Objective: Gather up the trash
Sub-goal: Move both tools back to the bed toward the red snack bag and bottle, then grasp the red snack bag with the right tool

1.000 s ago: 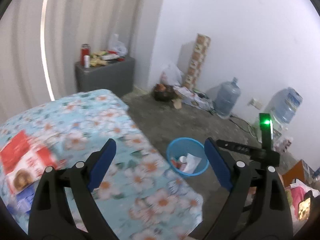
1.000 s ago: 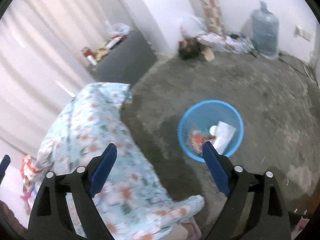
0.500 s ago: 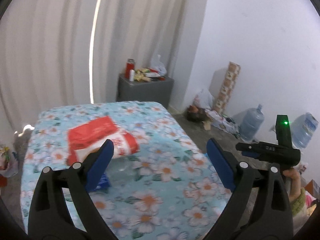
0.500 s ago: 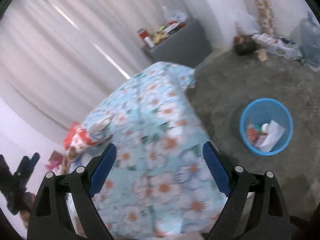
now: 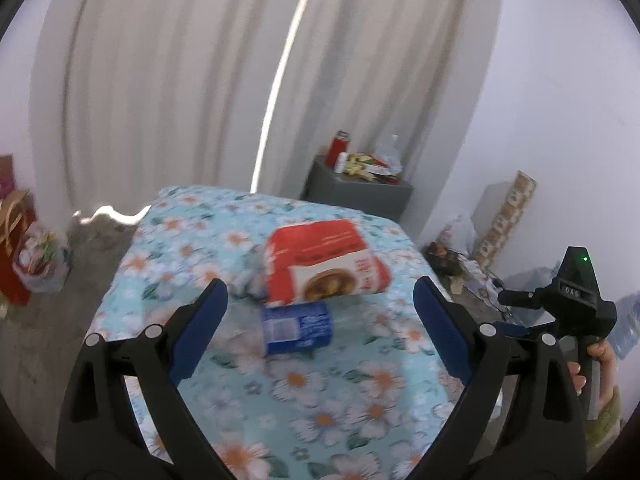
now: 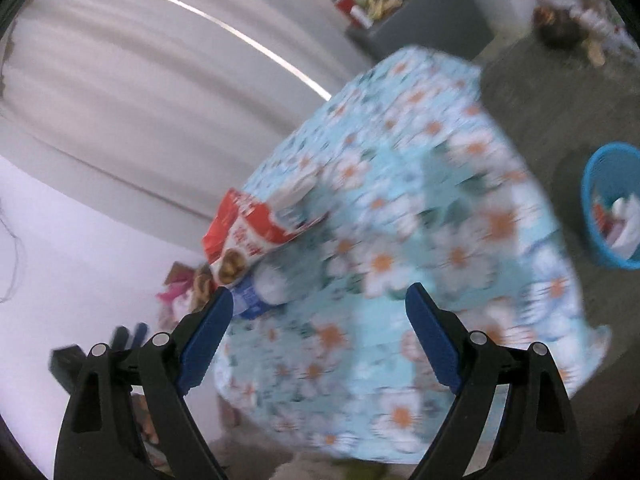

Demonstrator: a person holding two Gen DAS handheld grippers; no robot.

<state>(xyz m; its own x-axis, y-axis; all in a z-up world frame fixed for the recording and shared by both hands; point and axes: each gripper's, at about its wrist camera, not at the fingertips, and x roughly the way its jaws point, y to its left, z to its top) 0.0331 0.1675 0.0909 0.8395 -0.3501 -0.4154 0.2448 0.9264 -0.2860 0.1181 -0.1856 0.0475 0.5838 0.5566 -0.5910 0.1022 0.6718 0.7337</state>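
While our left gripper [image 5: 320, 316] points at the bench [image 5: 360, 400] with its floral cloth, its fingers stand wide apart and empty. Ahead lie a red packet [image 5: 324, 264] and, touching it, a blue can [image 5: 296, 328]. Our right gripper [image 6: 320, 328] gapes empty too; the blue bin [image 6: 612, 204] sits on the floor beside the bench.

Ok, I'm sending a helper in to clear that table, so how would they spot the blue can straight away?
Find the table under the flowered cloth in front of the curtain. On its top lies a red and white packet, and the blue can lies on its side just beside that packet, on the nearer side in the left wrist view. It is the only blue, round thing there.
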